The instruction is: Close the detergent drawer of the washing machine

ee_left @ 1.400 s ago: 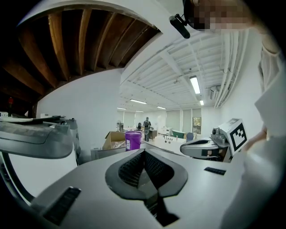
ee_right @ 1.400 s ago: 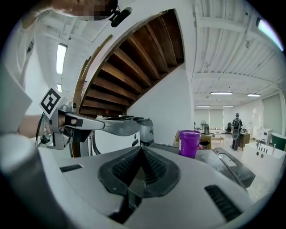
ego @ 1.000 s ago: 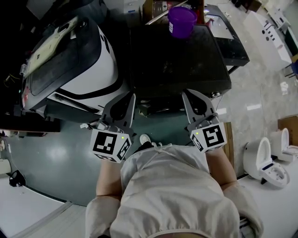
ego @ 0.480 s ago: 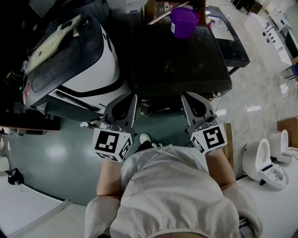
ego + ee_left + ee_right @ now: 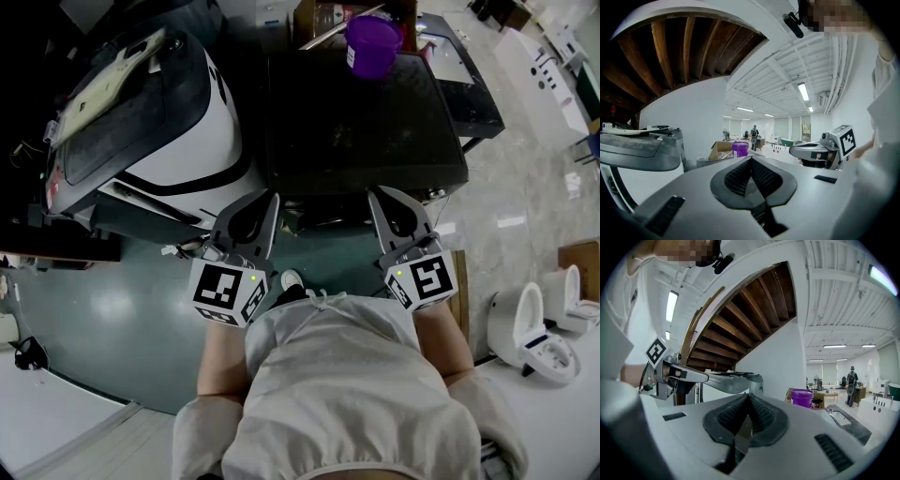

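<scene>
Washer [image 5: 366, 122] straight ahead, its drawer lost in shadow
Left gripper [image 5: 266, 199] and right gripper [image 5: 377, 195] hover side by side just before the front edge, each with jaws pressed together on nothing. Purple cup [image 5: 372, 44] stands at the top's far edge.

A glossy dark green floor [image 5: 103, 319] meets pale marbled tiles [image 5: 530, 178] on the right, where two white ceramic toilets [image 5: 534, 328] stand (close together, by a white ledge). Overhead curves the brown wooden-slatted underside of a staircase [image 5: 740, 319], beside a plain white wall [image 5: 780, 362]. Long fluorescent strip lights [image 5: 803, 91] glow on the white beamed ceiling [image 5: 778, 70], and a row of tall bright windows [image 5: 787, 127] closes the far end of the hall.
</scene>
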`<act>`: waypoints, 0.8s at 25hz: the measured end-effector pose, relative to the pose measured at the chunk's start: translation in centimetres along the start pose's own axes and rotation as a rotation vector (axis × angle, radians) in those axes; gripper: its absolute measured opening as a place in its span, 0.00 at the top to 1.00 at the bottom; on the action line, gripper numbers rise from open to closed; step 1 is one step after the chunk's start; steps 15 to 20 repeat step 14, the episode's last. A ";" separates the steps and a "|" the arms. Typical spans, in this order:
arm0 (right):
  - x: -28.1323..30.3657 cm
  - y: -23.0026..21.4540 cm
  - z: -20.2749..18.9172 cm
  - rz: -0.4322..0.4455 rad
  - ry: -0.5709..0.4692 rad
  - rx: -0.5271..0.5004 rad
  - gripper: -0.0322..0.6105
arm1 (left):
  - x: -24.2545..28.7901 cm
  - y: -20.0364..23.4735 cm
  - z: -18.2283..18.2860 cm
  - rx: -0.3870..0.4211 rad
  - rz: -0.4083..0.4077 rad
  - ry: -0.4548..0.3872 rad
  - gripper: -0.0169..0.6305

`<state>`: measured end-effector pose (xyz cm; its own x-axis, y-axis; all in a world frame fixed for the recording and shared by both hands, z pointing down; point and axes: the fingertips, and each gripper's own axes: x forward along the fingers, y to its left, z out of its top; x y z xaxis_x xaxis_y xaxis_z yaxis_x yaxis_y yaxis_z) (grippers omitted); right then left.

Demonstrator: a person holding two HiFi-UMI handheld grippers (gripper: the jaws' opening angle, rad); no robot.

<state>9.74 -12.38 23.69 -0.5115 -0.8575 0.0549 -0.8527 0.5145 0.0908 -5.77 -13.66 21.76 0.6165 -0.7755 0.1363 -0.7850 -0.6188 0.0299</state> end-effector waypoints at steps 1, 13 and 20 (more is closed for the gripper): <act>0.0 0.0 0.1 0.002 -0.004 0.000 0.95 | 0.0 -0.1 -0.1 -0.003 -0.006 -0.001 0.95; 0.3 0.0 -0.1 0.007 0.001 -0.028 0.95 | 0.4 0.0 -0.7 -0.001 -0.005 0.023 0.95; 0.4 0.0 -0.1 0.005 0.001 -0.027 0.95 | 0.4 0.0 -0.7 -0.001 -0.005 0.023 0.95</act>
